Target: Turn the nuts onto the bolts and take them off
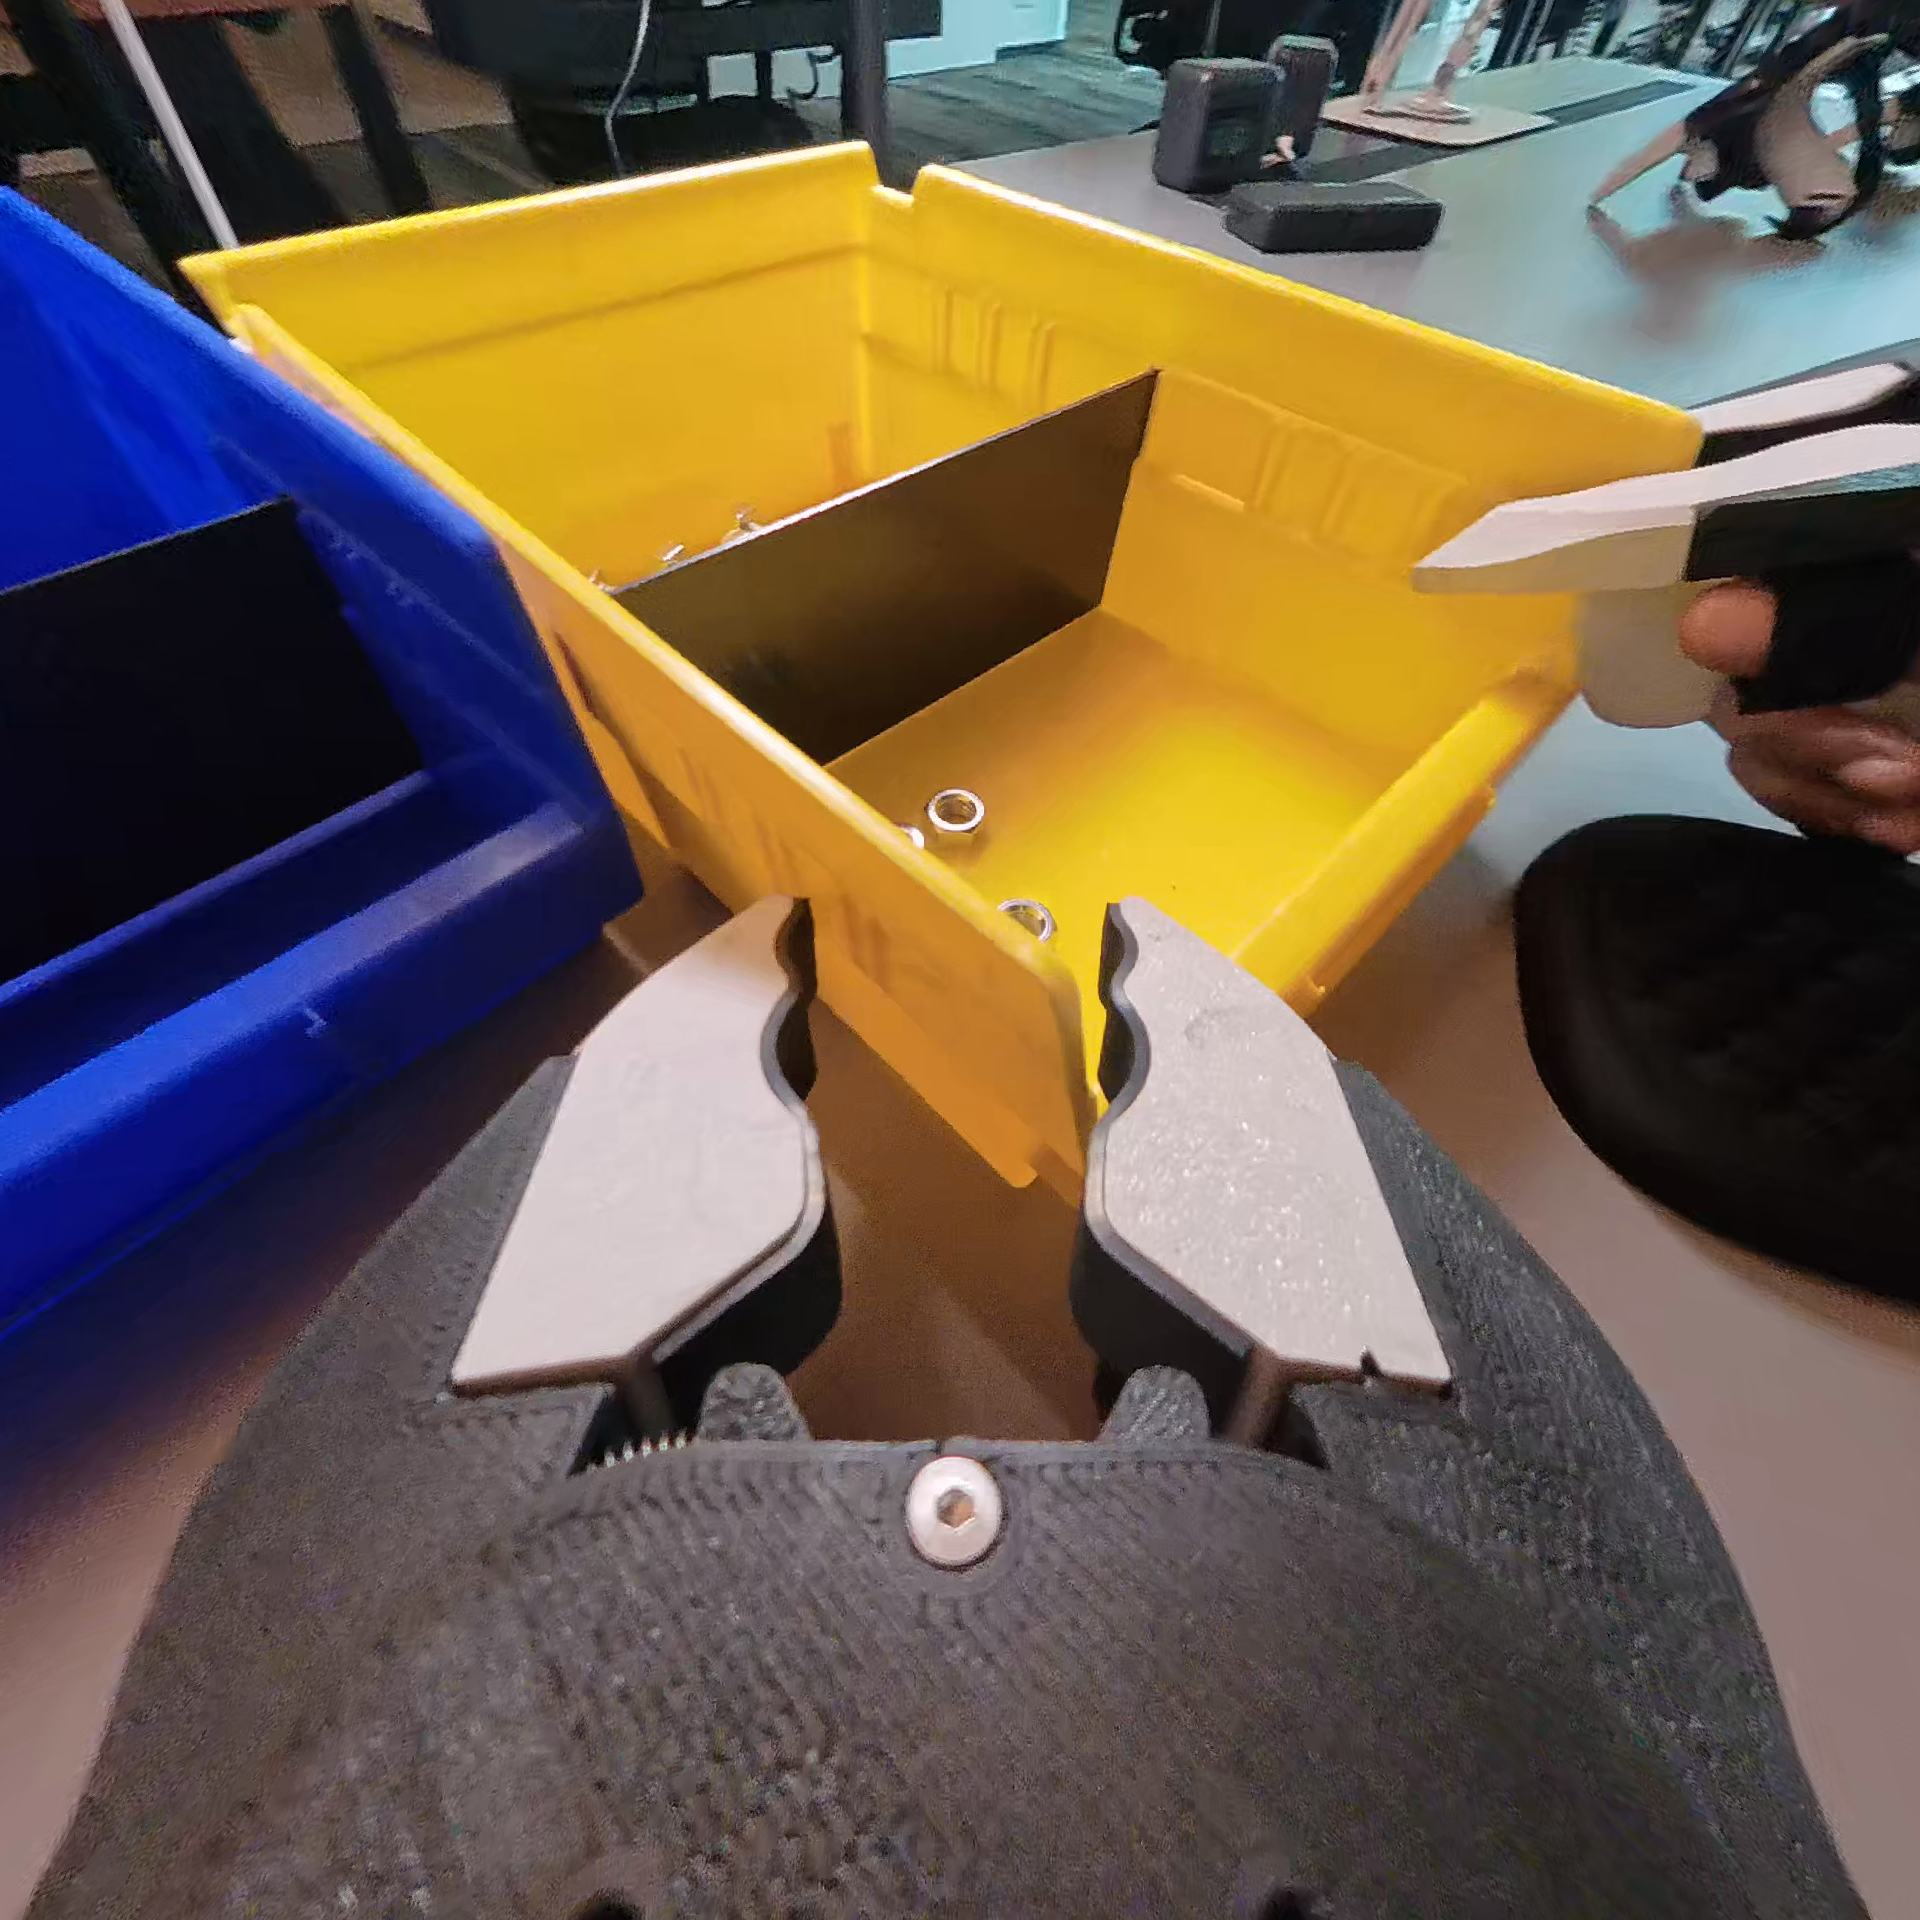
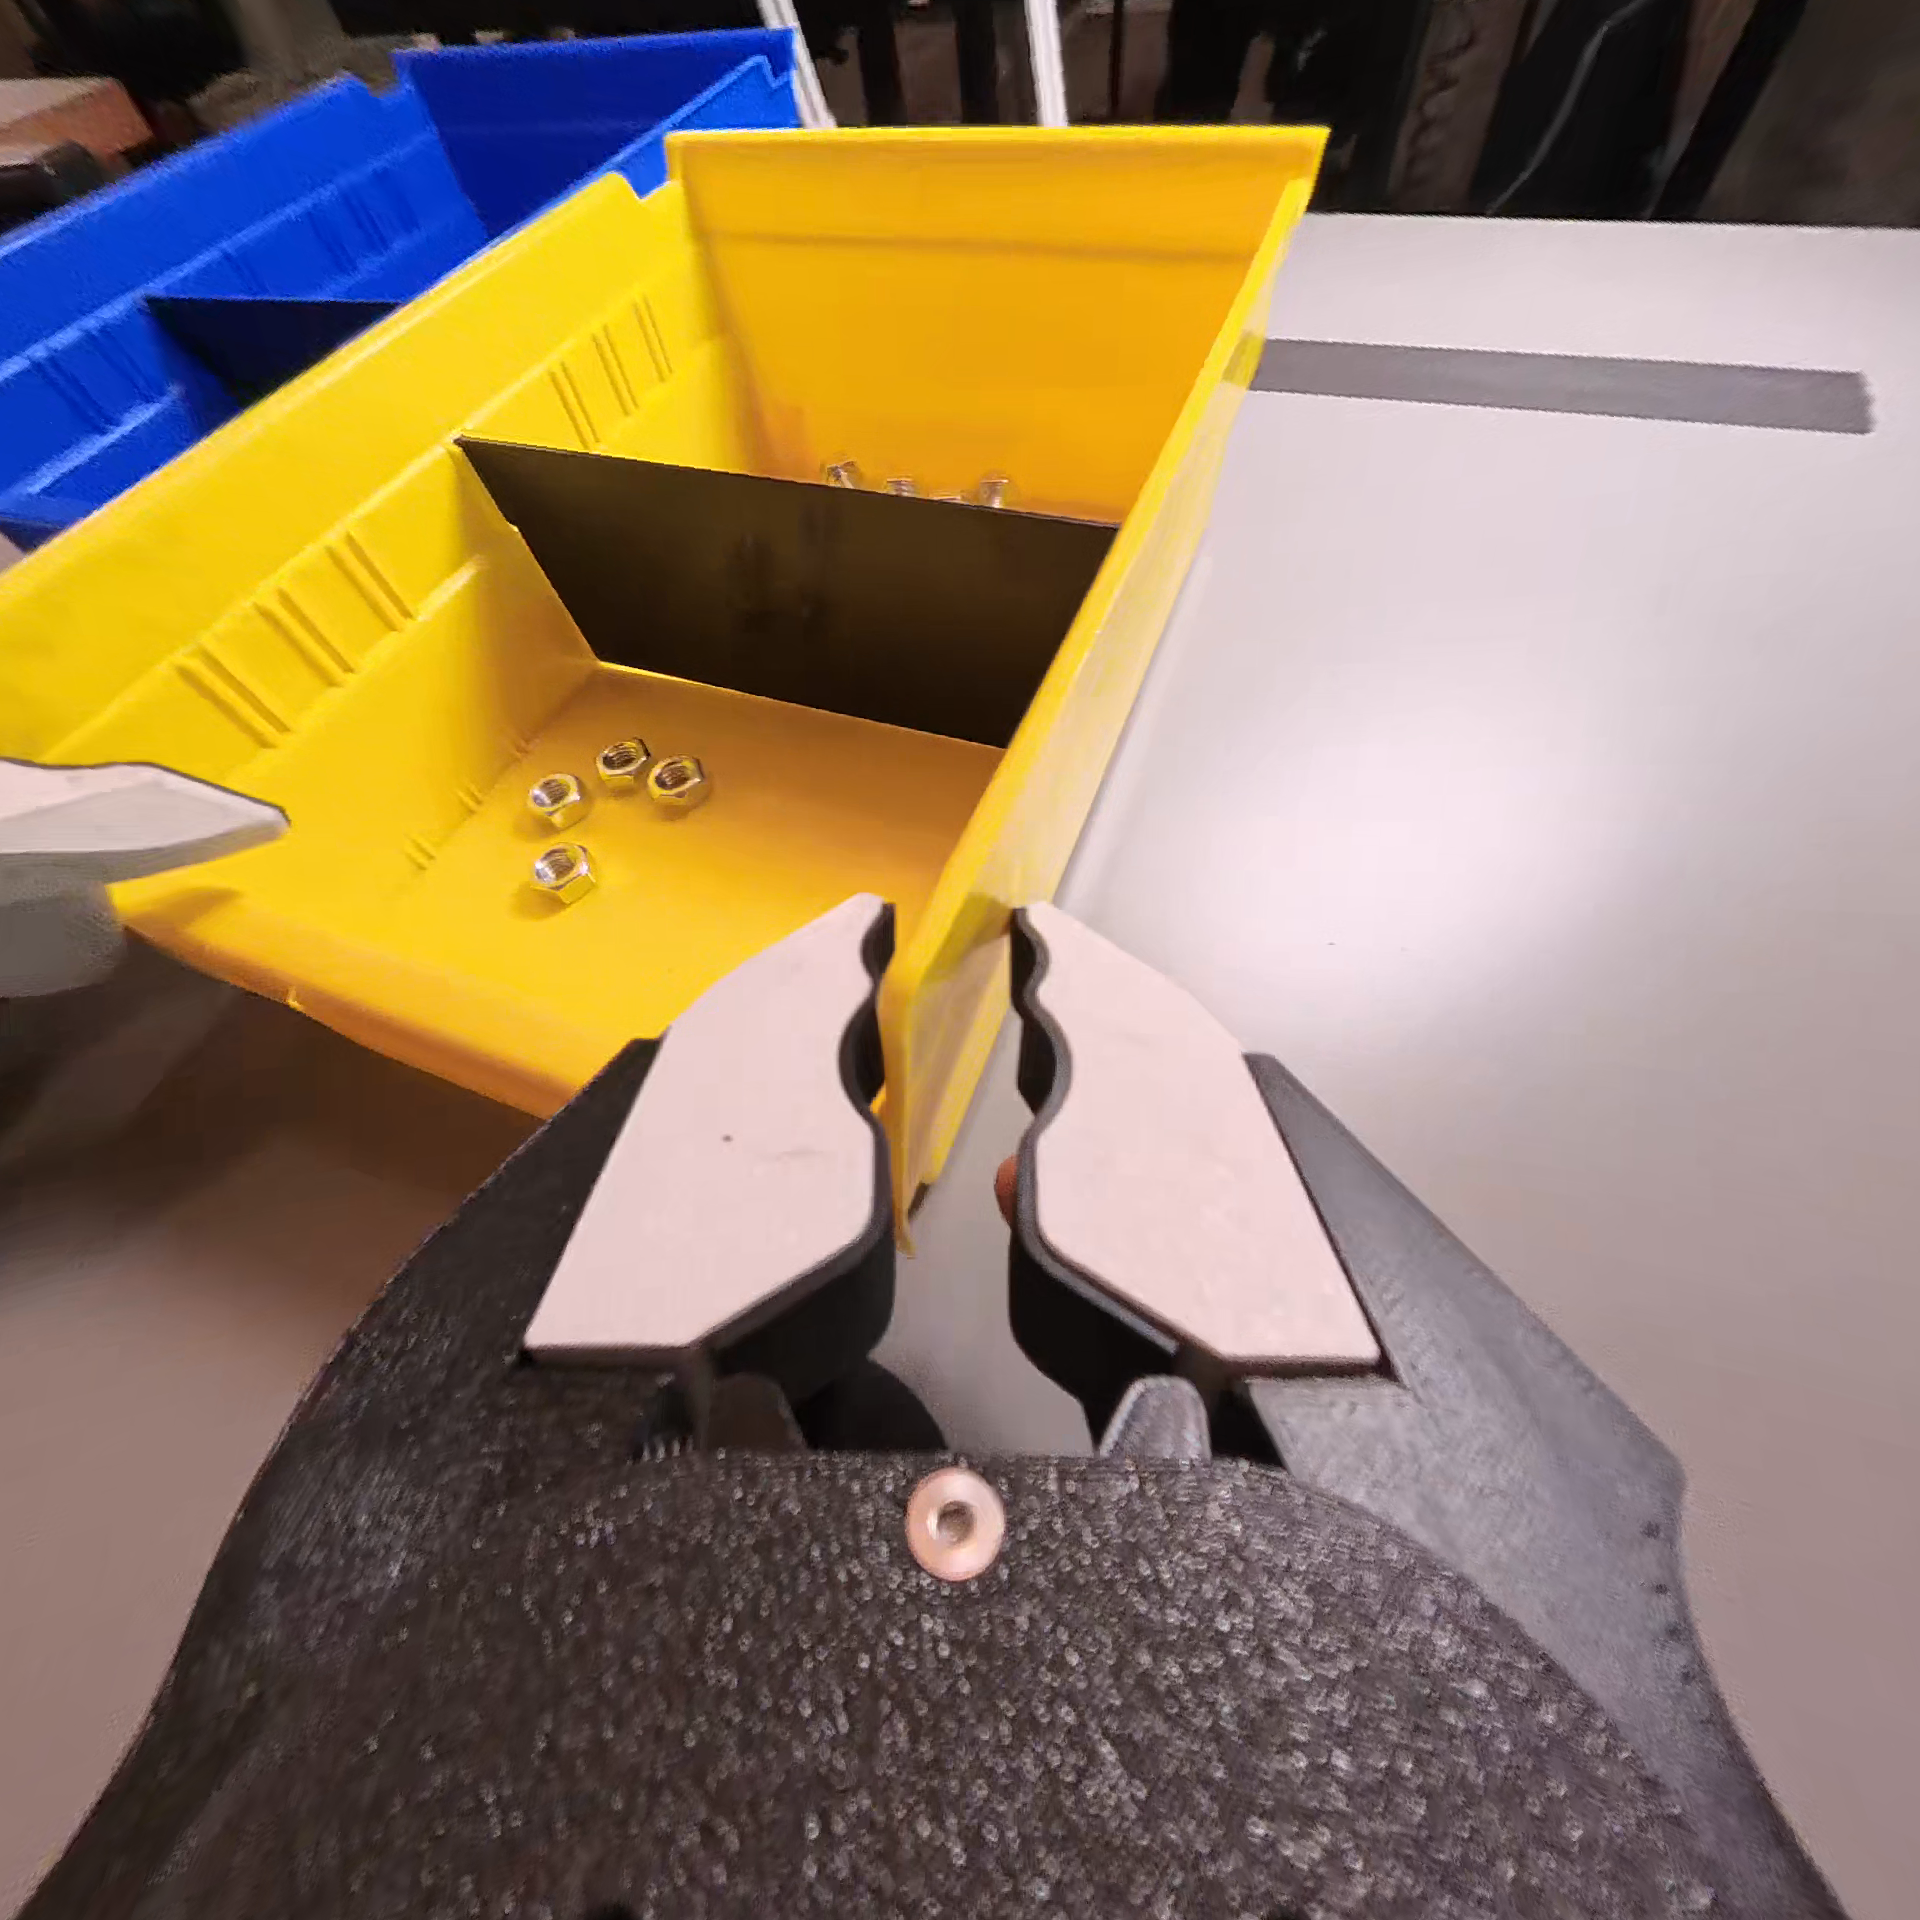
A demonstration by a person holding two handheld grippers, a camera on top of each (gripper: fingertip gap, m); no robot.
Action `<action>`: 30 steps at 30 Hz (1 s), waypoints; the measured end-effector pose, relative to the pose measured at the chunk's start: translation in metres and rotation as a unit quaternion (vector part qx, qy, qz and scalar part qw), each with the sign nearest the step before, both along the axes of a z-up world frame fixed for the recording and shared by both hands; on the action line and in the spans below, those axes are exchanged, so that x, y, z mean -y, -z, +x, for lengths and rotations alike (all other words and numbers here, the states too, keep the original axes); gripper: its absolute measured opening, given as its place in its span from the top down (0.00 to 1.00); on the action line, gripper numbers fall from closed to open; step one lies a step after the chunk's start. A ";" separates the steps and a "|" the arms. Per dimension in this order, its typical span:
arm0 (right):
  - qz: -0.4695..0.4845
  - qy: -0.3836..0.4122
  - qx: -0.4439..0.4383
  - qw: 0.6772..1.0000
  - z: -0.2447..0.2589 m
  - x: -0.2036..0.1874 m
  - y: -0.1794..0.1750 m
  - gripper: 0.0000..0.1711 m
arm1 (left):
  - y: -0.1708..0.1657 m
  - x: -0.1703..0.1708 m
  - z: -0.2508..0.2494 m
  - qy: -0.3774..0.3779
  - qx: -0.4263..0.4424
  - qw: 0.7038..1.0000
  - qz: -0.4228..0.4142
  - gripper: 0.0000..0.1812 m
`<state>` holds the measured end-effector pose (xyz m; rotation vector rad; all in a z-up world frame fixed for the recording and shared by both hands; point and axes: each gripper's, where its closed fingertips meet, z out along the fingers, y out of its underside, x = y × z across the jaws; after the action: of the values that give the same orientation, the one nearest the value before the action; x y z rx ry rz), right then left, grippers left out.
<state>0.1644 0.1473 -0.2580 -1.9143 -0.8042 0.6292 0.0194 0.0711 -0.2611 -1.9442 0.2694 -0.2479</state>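
We see a grey table (image 2: 1507, 779) carrying everything here. On it sits a yellow bin (image 2: 1049, 727) with a blue bin (image 1: 260, 935) just beside it on its left, the two apparently touching along their long walls. A dark strip (image 2: 1558, 387), perhaps tape, lies flat on the tabletop to the right of the yellow bin. In the left wrist view we also find a black rounded pad (image 1: 1714, 1039) near the yellow bin's front corner, and farther back, two dark blocks (image 1: 1216, 120) and a flat black case (image 1: 1335, 213).
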 end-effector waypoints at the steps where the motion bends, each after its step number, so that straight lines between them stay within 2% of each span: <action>1: 0.010 0.005 0.003 1.000 0.002 -0.002 -0.001 0.90 | 0.000 -0.002 0.000 0.001 0.008 1.000 -0.004 0.72; 7: 0.079 0.036 0.030 0.996 0.012 0.010 -0.013 0.91 | -0.014 -0.004 -0.004 0.000 0.022 1.000 0.017 0.81; 11: 0.143 0.063 0.025 0.987 0.017 0.033 -0.040 0.93 | -0.048 0.003 -0.011 0.004 0.013 0.998 0.068 0.89; 16: 0.187 0.068 0.012 0.980 0.015 0.056 -0.076 0.92 | -0.081 0.014 -0.018 -0.002 -0.006 0.994 0.108 0.92; 20: 0.223 0.052 -0.014 0.973 0.004 0.075 -0.114 0.91 | -0.121 0.035 -0.033 -0.021 -0.012 0.989 0.149 0.93; 25: 0.258 -0.008 -0.073 0.963 -0.049 0.097 -0.167 0.91 | -0.170 0.072 -0.086 -0.079 -0.039 0.979 0.185 0.93; 30: 0.257 -0.098 -0.140 0.951 -0.144 0.119 -0.202 0.90 | -0.199 0.125 -0.171 -0.173 -0.054 0.963 0.198 0.94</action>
<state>0.0206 0.0286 -0.0557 -1.2509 -0.8777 0.7113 -0.1517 -0.0536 -0.0616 -1.5737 0.0395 0.1366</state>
